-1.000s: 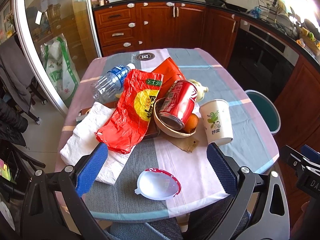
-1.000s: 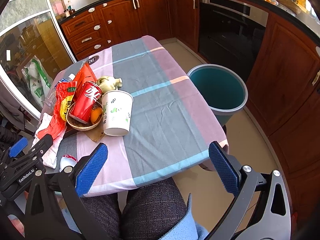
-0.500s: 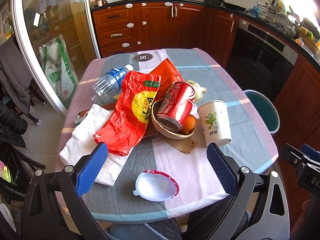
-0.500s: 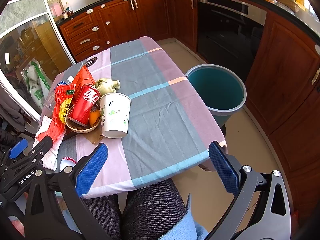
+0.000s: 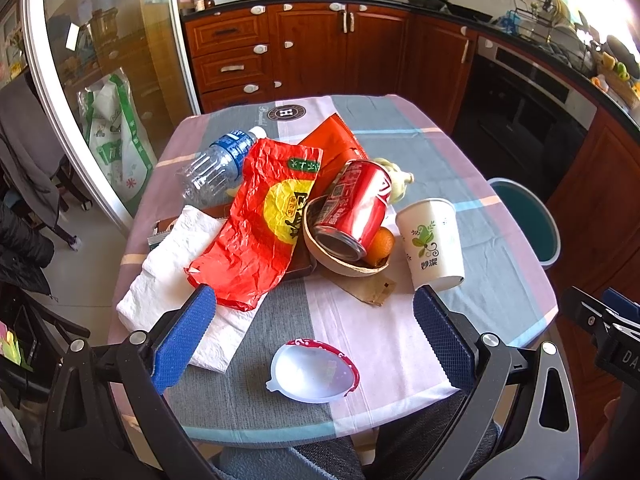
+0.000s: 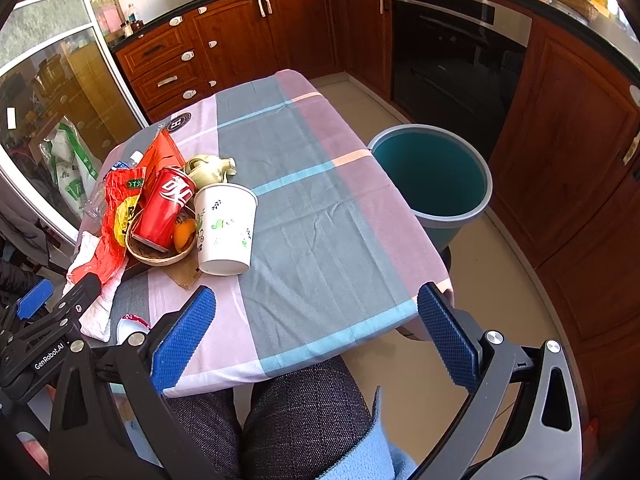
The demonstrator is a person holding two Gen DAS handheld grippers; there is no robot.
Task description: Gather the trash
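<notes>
Trash is piled on the left part of the checked tablecloth (image 5: 400, 344): a red crinkled wrapper (image 5: 260, 224), a clear plastic bottle (image 5: 212, 168), a red can (image 5: 354, 204) lying in a brown bowl (image 5: 344, 268) with an orange, an upside-down paper cup (image 5: 434, 240), white paper towels (image 5: 176, 272) and a small white lid-like cup (image 5: 314, 372). My left gripper (image 5: 316, 340) hangs open above the near table edge, over the white lid. My right gripper (image 6: 316, 336) is open too, near the table's front edge. A teal bin (image 6: 432, 180) stands on the floor right of the table.
The table's right half (image 6: 320, 208) carries only the cloth. Wooden kitchen cabinets (image 6: 240, 40) and an oven (image 6: 452, 48) line the back and right. A glass sliding door (image 5: 100, 100) is on the left. A person's knees (image 6: 288, 420) sit under the near edge.
Both views have drifted only slightly; the pile sits a touch farther from the left gripper. Nothing was grasped or moved on the table.
</notes>
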